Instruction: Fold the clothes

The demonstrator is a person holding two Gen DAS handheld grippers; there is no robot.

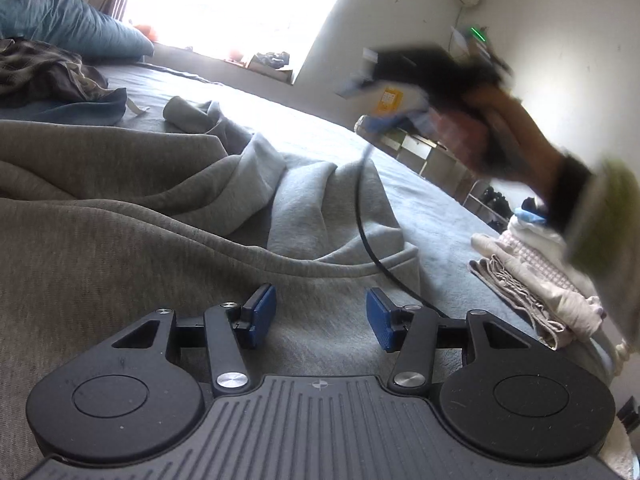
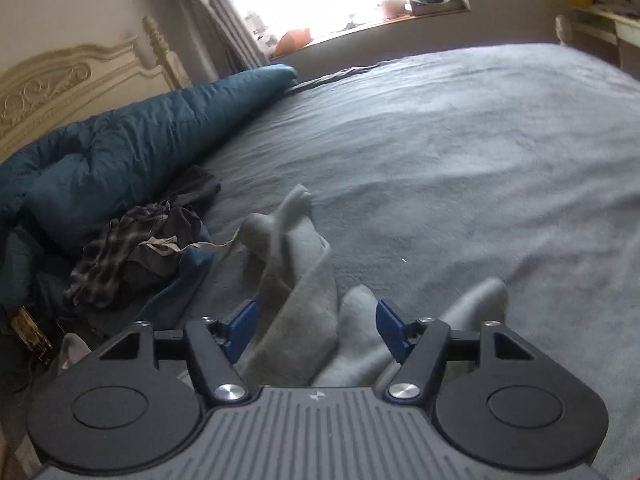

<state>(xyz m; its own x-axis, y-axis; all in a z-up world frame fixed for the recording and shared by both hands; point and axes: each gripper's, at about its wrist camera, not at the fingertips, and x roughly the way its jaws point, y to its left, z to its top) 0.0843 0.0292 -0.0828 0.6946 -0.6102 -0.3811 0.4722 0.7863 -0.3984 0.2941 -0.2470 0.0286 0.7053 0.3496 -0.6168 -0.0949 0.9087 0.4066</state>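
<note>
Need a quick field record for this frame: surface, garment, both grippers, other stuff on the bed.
surface: grey bed sheet
garment: grey sweatshirt, spread out and rumpled, not yet folded
left gripper: open, low over the sweatshirt, nothing held
right gripper: open, grey fabric lies between the jaws, not clamped
cable: black cord across the sweatshirt
unfolded pile: dark plaid clothes beside the blue duvet
folded stack: pale clothes at the bed edge
</note>
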